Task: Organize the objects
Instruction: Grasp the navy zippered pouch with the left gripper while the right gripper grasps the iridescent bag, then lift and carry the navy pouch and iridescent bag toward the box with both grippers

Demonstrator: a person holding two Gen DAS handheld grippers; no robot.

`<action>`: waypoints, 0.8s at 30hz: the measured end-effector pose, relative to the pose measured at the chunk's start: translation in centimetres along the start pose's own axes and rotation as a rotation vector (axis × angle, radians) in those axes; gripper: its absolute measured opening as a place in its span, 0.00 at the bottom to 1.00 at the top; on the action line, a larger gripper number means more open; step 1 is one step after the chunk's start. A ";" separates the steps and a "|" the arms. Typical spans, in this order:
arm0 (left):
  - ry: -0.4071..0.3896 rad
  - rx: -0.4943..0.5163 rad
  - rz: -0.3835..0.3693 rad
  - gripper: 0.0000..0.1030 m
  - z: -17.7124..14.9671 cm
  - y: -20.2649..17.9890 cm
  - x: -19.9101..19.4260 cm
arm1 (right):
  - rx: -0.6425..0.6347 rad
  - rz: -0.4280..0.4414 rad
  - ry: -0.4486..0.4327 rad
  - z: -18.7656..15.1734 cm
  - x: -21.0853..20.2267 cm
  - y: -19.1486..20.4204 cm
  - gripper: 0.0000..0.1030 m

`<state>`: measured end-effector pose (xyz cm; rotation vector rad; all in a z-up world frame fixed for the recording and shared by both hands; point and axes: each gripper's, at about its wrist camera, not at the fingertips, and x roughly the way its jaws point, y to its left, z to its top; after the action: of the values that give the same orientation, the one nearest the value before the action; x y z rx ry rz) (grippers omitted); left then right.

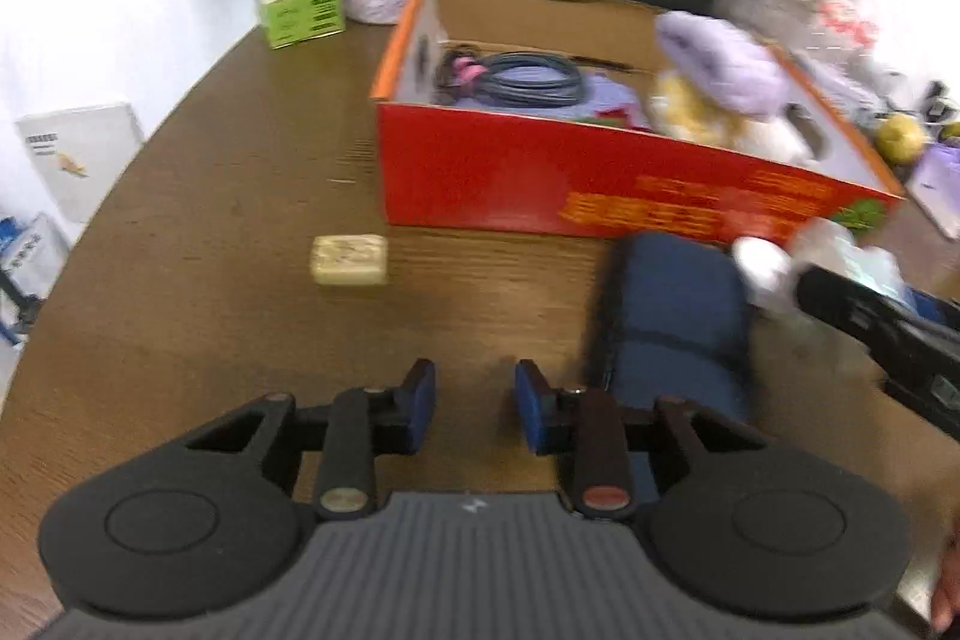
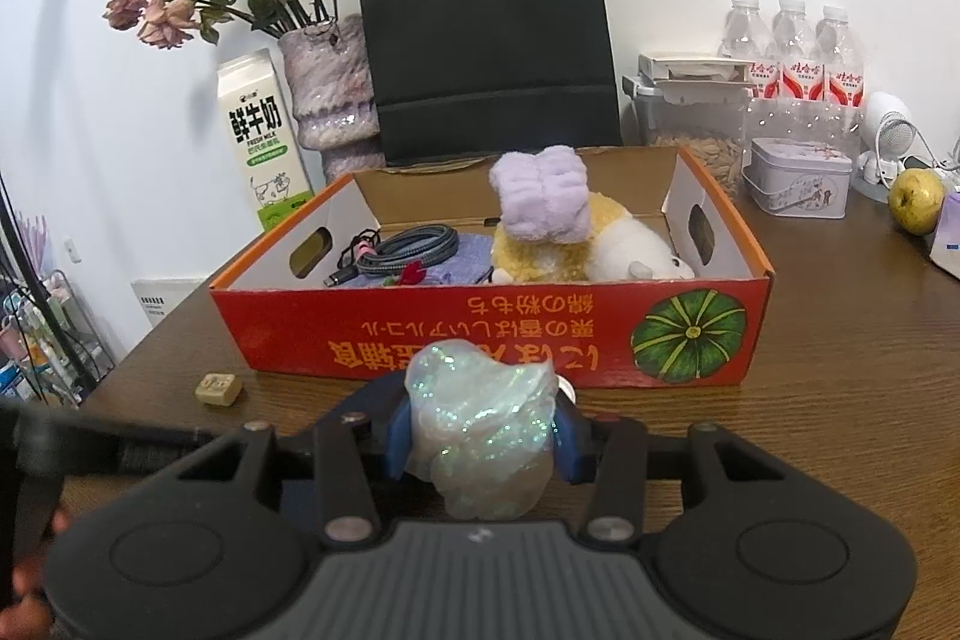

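Note:
A red cardboard box [image 2: 492, 340] stands open on the wooden table, also in the left wrist view [image 1: 498, 172]. Inside lie a coiled cable [image 2: 414, 244], a plush toy [image 2: 606, 250] and a purple fluffy band [image 2: 540, 196]. My right gripper [image 2: 480, 436] is shut on a glittery translucent pouch [image 2: 480, 424], just in front of the box. My left gripper [image 1: 474, 406] is open and empty above the table. A dark blue case [image 1: 672, 316] lies right of it. A small beige block [image 1: 348, 259] sits left of the box, also in the right wrist view [image 2: 217, 389].
A milk carton [image 2: 264, 142], a vase of dried roses [image 2: 330, 82] and a black paper bag [image 2: 486, 52] stand behind the box. To the right are water bottles [image 2: 792, 52], a tin [image 2: 801, 184] and a green fruit [image 2: 915, 202].

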<state>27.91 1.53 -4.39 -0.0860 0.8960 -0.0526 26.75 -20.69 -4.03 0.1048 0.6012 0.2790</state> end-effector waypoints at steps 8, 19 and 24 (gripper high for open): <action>-0.101 0.042 0.006 0.56 0.2 -2.2 -1.9 | 0.015 -0.013 -0.019 0.1 -0.9 -1.1 0.44; -0.139 0.072 -0.050 1.00 1.0 -5.7 -2.4 | -0.005 -0.033 -0.026 0.5 -1.7 -2.9 0.44; -0.096 0.067 -0.063 1.00 1.1 -7.8 -0.5 | -0.026 -0.057 -0.023 0.8 -1.7 -4.3 0.44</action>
<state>28.33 -6.18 -2.54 -0.0539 0.7948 -0.1360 26.85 -25.34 -3.19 0.0657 0.5764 0.2298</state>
